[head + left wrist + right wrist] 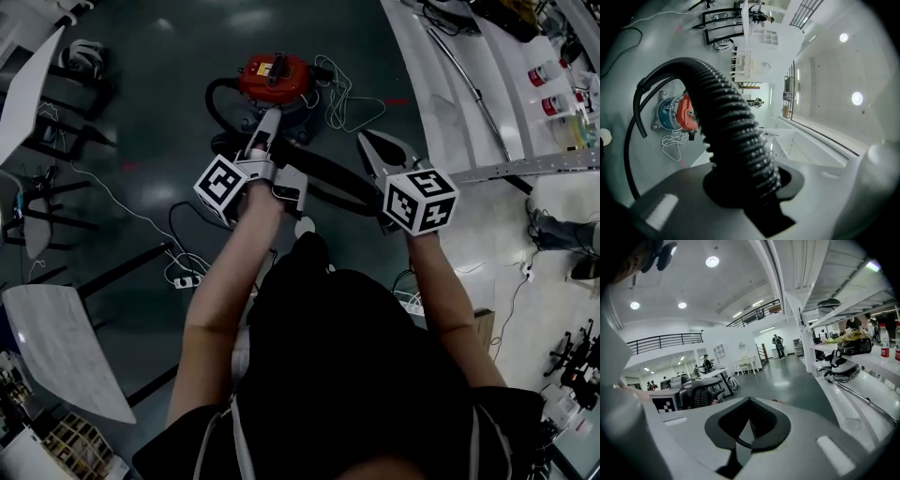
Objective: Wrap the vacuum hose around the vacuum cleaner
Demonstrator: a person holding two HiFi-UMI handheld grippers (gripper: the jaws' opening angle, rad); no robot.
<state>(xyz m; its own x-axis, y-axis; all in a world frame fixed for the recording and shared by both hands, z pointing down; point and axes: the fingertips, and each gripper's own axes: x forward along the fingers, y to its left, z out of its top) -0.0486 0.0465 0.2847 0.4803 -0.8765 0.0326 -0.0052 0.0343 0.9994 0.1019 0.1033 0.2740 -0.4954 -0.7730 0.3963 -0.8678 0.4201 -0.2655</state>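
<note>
where the left gripper [749, 199] reaches out over the dark glossy floor [159, 112], its fingers are clamped on the black ribbed vacuum hose [729, 126]. the hose arcs away from them toward the red and black vacuum cleaner [274, 77], which stands on the floor ahead of the person. a loose white cord [345, 101] lies just right of the cleaner. further right, the right gripper [746, 430] holds nothing, its fingers pressed together, near the long white bench [441, 122] that carries a thin metal rod [473, 89].
</note>
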